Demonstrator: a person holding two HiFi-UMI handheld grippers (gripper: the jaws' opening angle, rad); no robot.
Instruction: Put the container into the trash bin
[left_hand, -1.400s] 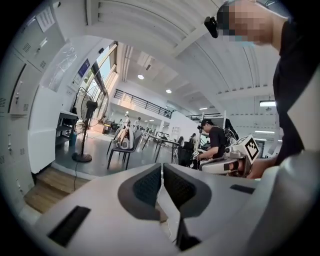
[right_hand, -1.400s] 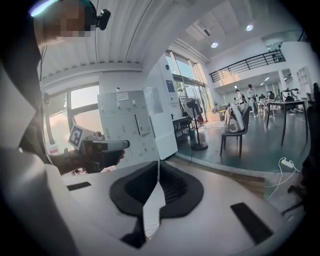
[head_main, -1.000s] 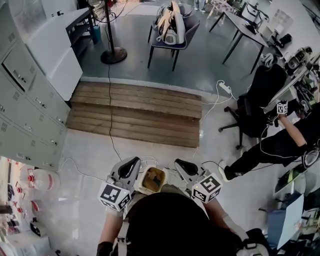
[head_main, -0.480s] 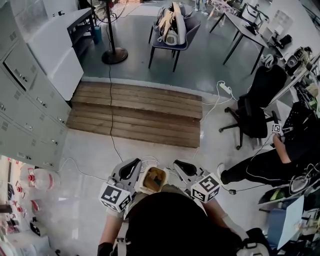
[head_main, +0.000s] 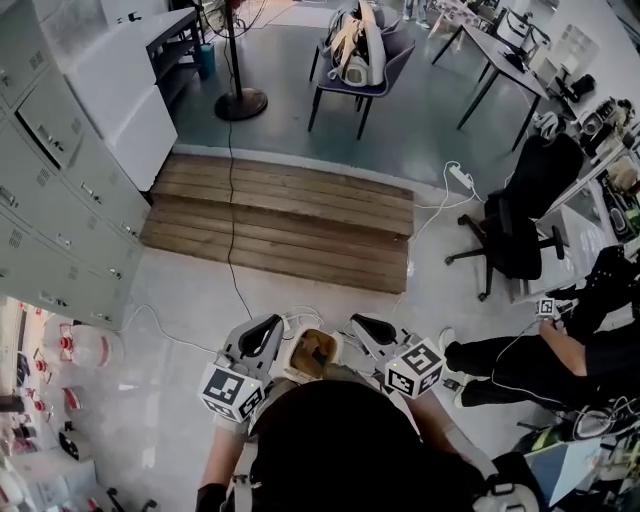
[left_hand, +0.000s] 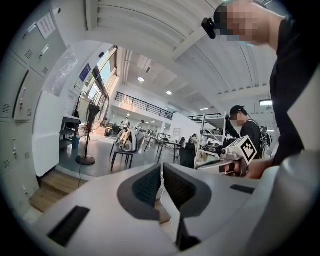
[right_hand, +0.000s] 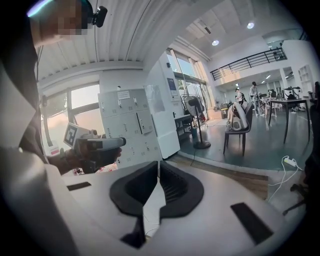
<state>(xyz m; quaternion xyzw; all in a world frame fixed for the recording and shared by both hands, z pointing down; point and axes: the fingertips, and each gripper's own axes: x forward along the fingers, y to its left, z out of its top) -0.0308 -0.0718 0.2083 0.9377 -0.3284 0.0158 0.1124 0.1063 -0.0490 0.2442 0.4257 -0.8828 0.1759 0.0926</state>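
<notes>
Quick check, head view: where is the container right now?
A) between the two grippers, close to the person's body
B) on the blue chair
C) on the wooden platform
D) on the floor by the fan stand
A: the container hangs off the floor between the left gripper and the right gripper, each shut on its rim.

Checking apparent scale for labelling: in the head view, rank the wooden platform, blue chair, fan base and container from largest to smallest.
1. wooden platform
2. blue chair
3. fan base and container look about alike; the container is far nearer the camera, so no ranking between them.
</notes>
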